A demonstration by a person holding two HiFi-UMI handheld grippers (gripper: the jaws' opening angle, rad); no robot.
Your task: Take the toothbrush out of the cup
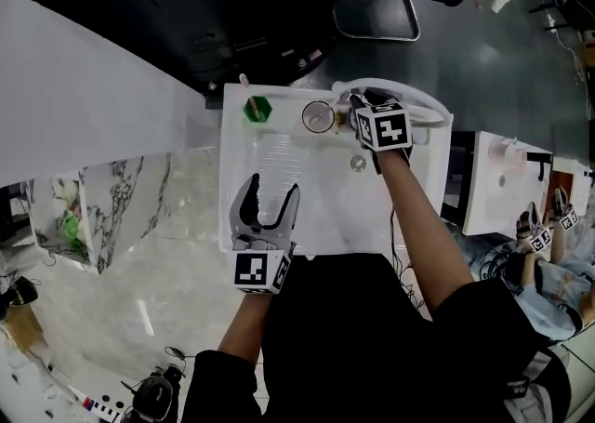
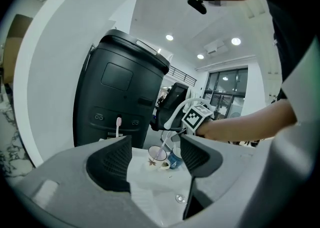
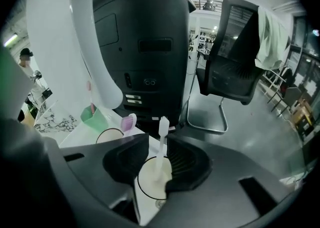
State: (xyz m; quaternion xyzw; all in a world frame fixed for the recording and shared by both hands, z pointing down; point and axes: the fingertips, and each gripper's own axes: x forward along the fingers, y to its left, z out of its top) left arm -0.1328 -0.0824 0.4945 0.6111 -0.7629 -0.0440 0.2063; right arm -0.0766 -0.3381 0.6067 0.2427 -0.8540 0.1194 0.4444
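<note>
A white toothbrush (image 3: 161, 139) stands upright in a white-lined cup (image 3: 150, 184) on the white sink top (image 1: 325, 207). My right gripper (image 3: 157, 158) points down over that cup with the brush handle between its jaws. The handle lies close to the right pad, and a gap shows on the left side. In the head view the right gripper (image 1: 364, 116) hides this cup. From the left gripper view it shows as a blue cup (image 2: 175, 161). My left gripper (image 1: 271, 187) hovers open and empty over the basin, well short of the cups.
Beside it stands a patterned cup (image 1: 318, 117) with a purple brush (image 3: 131, 121). A green cup (image 1: 257, 111) holds a pink brush farther left. A white faucet arc (image 1: 409, 94) curves behind my right gripper. A black bin (image 3: 145, 36) and an office chair (image 3: 235, 66) stand beyond the sink.
</note>
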